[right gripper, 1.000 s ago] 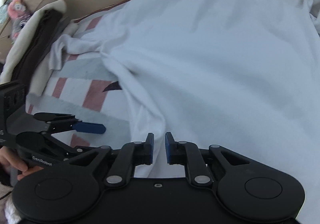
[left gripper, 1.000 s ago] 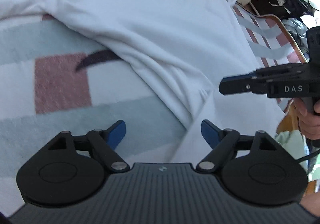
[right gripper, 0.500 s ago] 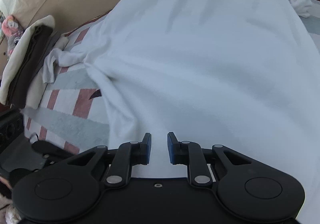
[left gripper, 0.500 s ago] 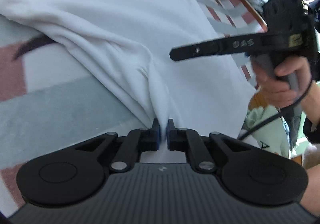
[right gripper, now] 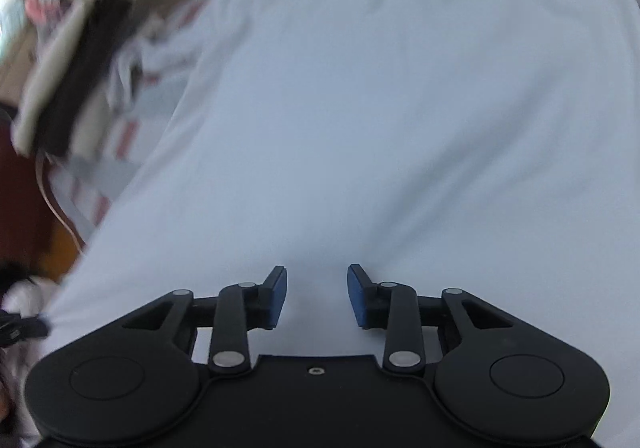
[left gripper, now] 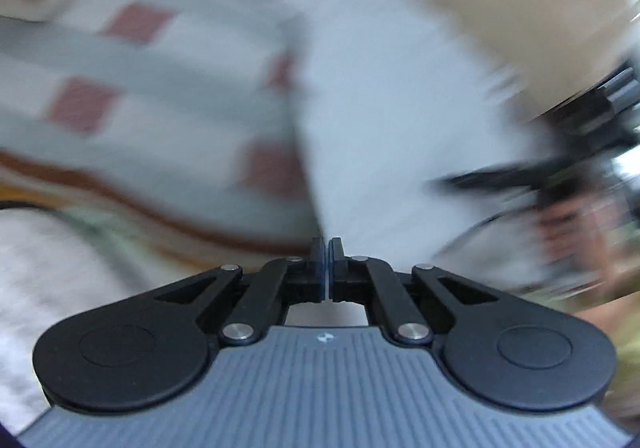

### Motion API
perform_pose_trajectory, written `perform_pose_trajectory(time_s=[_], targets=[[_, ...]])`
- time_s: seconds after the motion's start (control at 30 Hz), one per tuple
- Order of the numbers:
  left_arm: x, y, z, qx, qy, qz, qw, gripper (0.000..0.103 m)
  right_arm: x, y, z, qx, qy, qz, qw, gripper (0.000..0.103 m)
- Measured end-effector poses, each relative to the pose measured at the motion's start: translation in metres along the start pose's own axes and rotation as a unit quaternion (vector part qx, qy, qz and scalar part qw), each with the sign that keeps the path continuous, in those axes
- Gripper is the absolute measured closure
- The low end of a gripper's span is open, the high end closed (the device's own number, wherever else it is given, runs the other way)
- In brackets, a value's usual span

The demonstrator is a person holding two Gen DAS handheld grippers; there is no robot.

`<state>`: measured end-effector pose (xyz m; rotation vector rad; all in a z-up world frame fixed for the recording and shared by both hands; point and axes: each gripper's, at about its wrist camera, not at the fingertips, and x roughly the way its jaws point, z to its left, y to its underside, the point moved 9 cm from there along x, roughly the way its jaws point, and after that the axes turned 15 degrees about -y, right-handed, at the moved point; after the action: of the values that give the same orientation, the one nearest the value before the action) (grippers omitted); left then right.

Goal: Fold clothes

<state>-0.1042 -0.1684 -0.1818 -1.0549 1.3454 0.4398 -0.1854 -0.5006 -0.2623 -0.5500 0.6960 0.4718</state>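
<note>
Left tongs [left gripper: 324, 248]: pressing together on the hem of the white garment [left gripper: 392, 100], cloth showing between and behind the blue pads; this view is heavily blurred
Right tongs [right gripper: 317, 294]: standing apart with nothing between them, hovering just over the garment's near part
White garment: lying spread across the checked blanket [left gripper: 132, 84], reaching toward the blanket's far edge; in the right wrist view it is filling most of the picture and stretching to a point at the lower left
Checked blanket: showing pale grey and red squares to the left of the garment
Folded pile [right gripper: 76, 64]: sitting by the blanket's far left corner, cream and dark layers
</note>
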Motion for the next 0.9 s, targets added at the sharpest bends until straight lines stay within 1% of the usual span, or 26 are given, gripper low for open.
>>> perform_pose_trajectory(time_s=[0.03, 0.13, 0.17, 0.23, 0.3, 0.33, 0.37, 0.43, 0.5, 0.53, 0.57, 0.6, 0.7, 0.77, 0.83, 0.9], targets=[[0.002, 0.002, 0.0, 0.019, -0.022, -0.004, 0.9996, 0.103, -0.004, 0.002, -0.001, -0.008, 0.01, 0.0, 1.0, 0.065], [-0.011, -0.006, -0.01, 0.048, -0.017, -0.024, 0.9984, 0.103, -0.015, 0.006, -0.002, -0.033, 0.039, 0.0, 0.999, 0.065], [-0.012, -0.011, -0.013, 0.058, -0.022, -0.029, 0.9977, 0.1, -0.019, 0.008, -0.003, -0.041, 0.048, 0.001, 0.998, 0.065], [-0.012, -0.025, -0.02, 0.074, -0.029, -0.039, 0.9961, 0.1, -0.027, 0.011, -0.003, -0.058, 0.068, 0.001, 0.996, 0.064], [-0.009, -0.045, -0.038, 0.103, -0.015, -0.049, 0.9934, 0.098, -0.055, 0.016, -0.016, -0.057, 0.098, -0.032, 0.993, 0.064], [-0.007, -0.054, -0.047, 0.118, -0.009, -0.055, 0.9915, 0.092, -0.073, 0.02, -0.027, -0.044, 0.112, -0.053, 0.991, 0.064], [-0.005, -0.063, -0.06, 0.137, -0.003, -0.062, 0.9887, 0.081, -0.091, 0.025, -0.04, -0.025, 0.124, -0.073, 0.989, 0.064], [0.003, -0.079, -0.085, 0.172, 0.004, -0.075, 0.9822, 0.069, -0.123, 0.038, -0.065, 0.02, 0.144, -0.11, 0.983, 0.063], [0.024, -0.084, -0.11, 0.195, -0.004, -0.07, 0.9782, 0.069, -0.149, 0.056, -0.085, 0.069, 0.15, -0.139, 0.976, 0.06], [0.034, -0.085, -0.121, 0.205, -0.007, -0.067, 0.9764, 0.069, -0.16, 0.066, -0.093, 0.09, 0.149, -0.152, 0.973, 0.059], [0.044, -0.081, -0.128, 0.209, -0.005, -0.061, 0.9761, 0.069, -0.166, 0.076, -0.099, 0.101, 0.153, -0.156, 0.971, 0.055], [0.053, -0.076, -0.136, 0.212, -0.003, -0.055, 0.9756, 0.069, -0.17, 0.086, -0.104, 0.108, 0.161, -0.155, 0.969, 0.052], [0.075, -0.057, -0.147, 0.221, -0.004, -0.038, 0.9744, 0.069, -0.181, 0.115, -0.119, 0.127, 0.184, -0.151, 0.963, 0.05], [0.084, -0.046, -0.144, 0.222, -0.007, -0.021, 0.9747, 0.069, -0.182, 0.132, -0.129, 0.14, 0.191, -0.144, 0.961, 0.048], [0.09, -0.039, -0.14, 0.222, -0.013, -0.009, 0.9749, 0.069, -0.178, 0.146, -0.139, 0.16, 0.184, -0.144, 0.959, 0.048], [0.093, -0.04, -0.135, 0.222, -0.028, -0.007, 0.9747, 0.069, -0.173, 0.153, -0.147, 0.175, 0.18, -0.152, 0.956, 0.046]])
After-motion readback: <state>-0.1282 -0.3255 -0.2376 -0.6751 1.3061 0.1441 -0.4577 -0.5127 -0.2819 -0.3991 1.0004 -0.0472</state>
